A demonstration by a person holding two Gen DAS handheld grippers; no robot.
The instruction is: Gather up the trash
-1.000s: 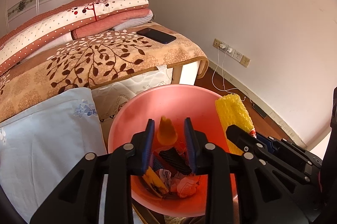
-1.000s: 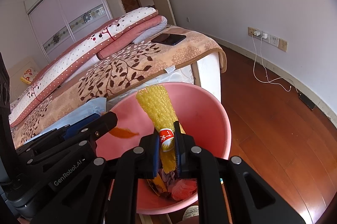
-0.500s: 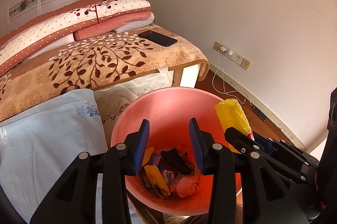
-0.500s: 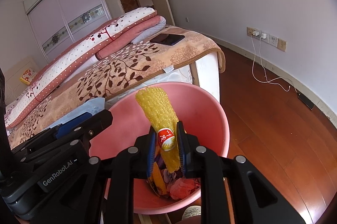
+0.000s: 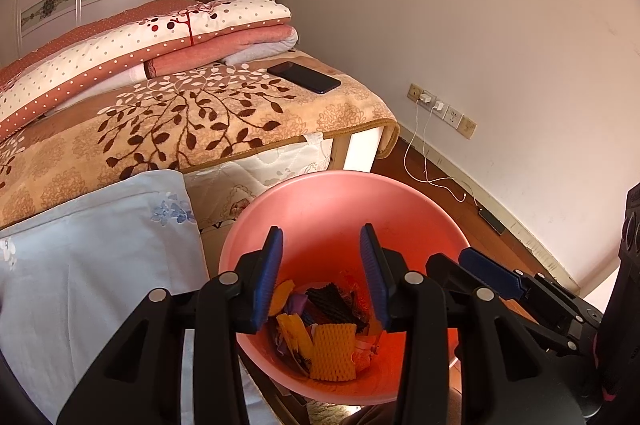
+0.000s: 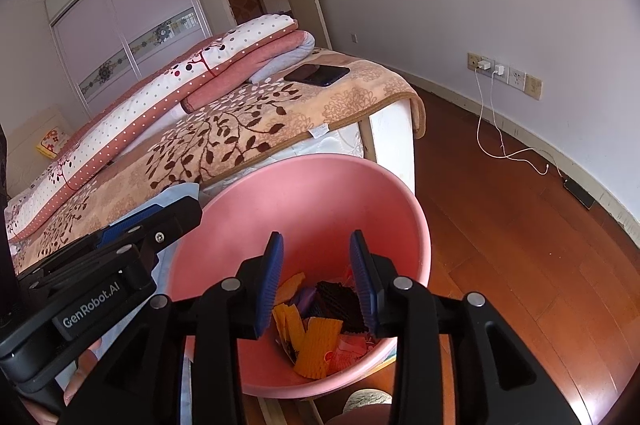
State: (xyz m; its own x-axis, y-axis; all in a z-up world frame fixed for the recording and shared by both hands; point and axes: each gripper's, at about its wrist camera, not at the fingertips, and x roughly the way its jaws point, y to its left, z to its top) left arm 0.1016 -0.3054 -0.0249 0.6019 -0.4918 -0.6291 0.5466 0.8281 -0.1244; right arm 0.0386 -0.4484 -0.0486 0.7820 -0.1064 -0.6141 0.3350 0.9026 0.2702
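**Both grippers empty above the pink bin**

While both grippers hang over the pink bin, neither has anything between its pads. The left gripper stands with jaws wide apart, and so does the right gripper; they sit side by side, the right one's fingers just to the right in the left wrist view.

Straight below them, at the bottom of the bin, lies the trash: a yellow foam net flat on top of the heap, its long axis running roughly from the near wall toward the far wall, with a black foam net beyond it, orange scraps and a purple piece toward the left wall. Everything visible there is inside the bin and free of both grippers.

Judging from this, the dropping step looks finished, and the next move depends on where further trash lies; none shows outside the bin. Both grippers point forward and down, equally near the bin.

Beyond the bin's far rim stands the bed, with a light blue cloth on its near edge, folded quilts farther back, and a dark phone near its far right corner.
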